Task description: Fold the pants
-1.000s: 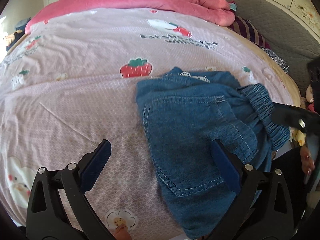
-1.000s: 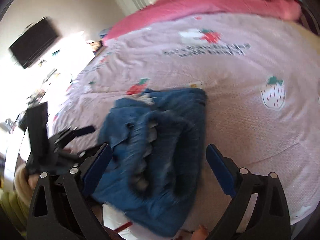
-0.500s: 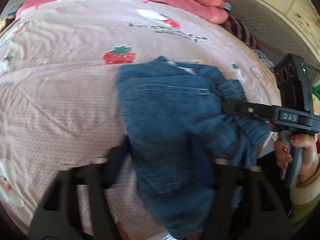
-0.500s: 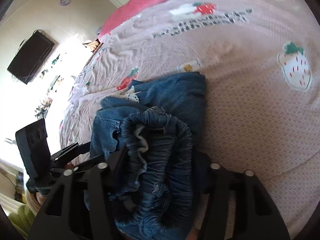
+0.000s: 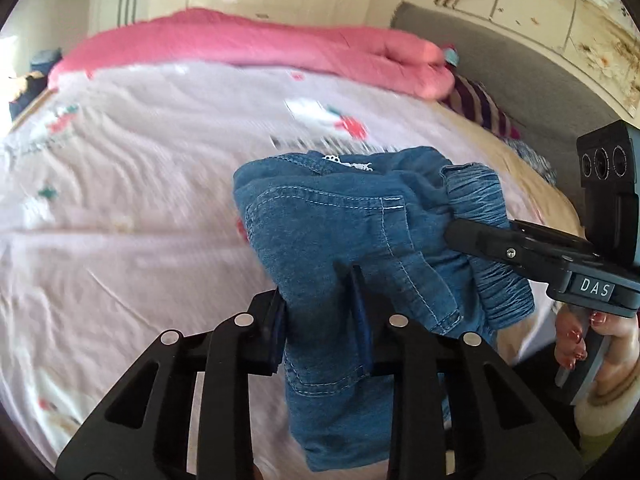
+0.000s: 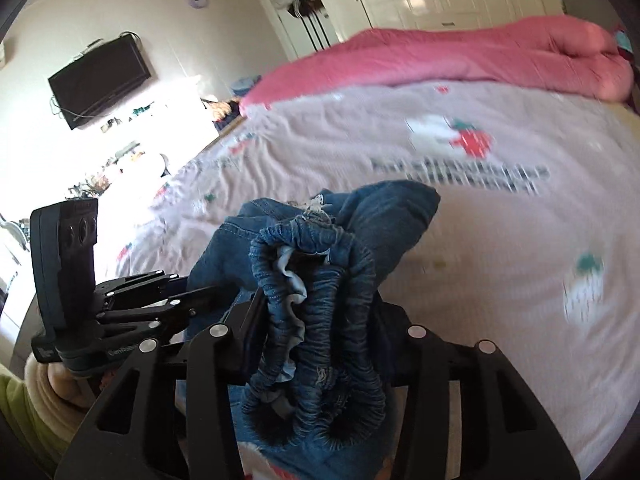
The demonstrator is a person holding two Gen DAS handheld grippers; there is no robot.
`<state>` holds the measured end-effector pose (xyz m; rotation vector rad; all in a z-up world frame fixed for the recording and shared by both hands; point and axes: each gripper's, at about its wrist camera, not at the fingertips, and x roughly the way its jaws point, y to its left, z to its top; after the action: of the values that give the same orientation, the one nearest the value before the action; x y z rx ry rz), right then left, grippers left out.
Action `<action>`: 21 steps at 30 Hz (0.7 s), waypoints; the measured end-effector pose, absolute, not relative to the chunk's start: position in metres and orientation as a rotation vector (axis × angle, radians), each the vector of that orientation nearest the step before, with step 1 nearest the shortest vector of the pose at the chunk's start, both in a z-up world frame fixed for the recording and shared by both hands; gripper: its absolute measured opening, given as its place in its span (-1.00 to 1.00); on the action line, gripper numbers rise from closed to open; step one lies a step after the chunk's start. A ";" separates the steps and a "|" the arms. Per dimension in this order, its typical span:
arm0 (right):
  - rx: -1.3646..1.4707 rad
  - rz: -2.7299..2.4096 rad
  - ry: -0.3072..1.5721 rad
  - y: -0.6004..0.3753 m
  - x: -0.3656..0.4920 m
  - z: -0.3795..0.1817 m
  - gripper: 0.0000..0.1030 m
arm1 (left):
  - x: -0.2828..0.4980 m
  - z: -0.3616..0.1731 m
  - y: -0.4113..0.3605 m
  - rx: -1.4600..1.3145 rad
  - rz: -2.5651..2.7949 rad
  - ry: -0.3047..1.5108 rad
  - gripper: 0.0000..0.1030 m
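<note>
Pants (image 5: 344, 240): blue denim, elastic waistband, bunched and held between both sets of tongs, above the bed (image 5: 140, 184).

Left tongs (image 5: 320, 320): jaws have just been closing and are now narrow, pads clamped on a fold of the denim at the pocket side; the rest of the garment is draped ahead of and below the pads.

Right tongs (image 6: 316, 332): jaws have just been closing and are now pressed against the gathered waistband (image 6: 320, 304), which is bundled thick between the pads. In the left wrist view these tongs are seen to the right of the left ones, biting the waistband edge.

Bed: covered by a pale pink sheet with strawberry prints, spread beyond both tongs. Pink quilt (image 5: 260, 48): piled along the far side of the bed.

Hand (image 5: 588, 340): wrapped round the right handle.
</note>
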<state>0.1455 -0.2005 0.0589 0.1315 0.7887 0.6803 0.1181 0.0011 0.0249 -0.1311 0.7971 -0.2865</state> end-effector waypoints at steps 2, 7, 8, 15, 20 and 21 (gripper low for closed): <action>0.135 0.688 0.776 -0.194 0.160 0.062 -0.17 | 0.128 0.031 0.006 -0.112 -0.258 0.777 -0.61; 0.164 0.676 0.815 -0.182 0.202 0.049 -0.17 | 0.159 0.025 0.016 -0.080 -0.191 0.770 -0.61; 0.167 0.669 0.825 -0.181 0.207 0.045 -0.17 | 0.164 0.022 0.015 -0.057 -0.176 0.768 -0.61; 0.186 0.593 0.937 -0.183 0.228 0.007 -0.17 | 0.184 -0.002 0.013 -0.030 -0.141 0.838 -0.54; 0.201 0.558 0.987 -0.185 0.230 -0.007 -0.10 | 0.189 -0.015 0.014 -0.024 -0.123 0.893 -0.40; 0.197 0.551 0.994 -0.185 0.230 -0.009 -0.09 | 0.190 -0.016 0.014 -0.025 -0.122 0.897 -0.36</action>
<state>0.2304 -0.1850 -0.0088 0.1969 0.9937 0.5507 0.1896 0.0138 -0.0165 -0.0249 0.8968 -0.1221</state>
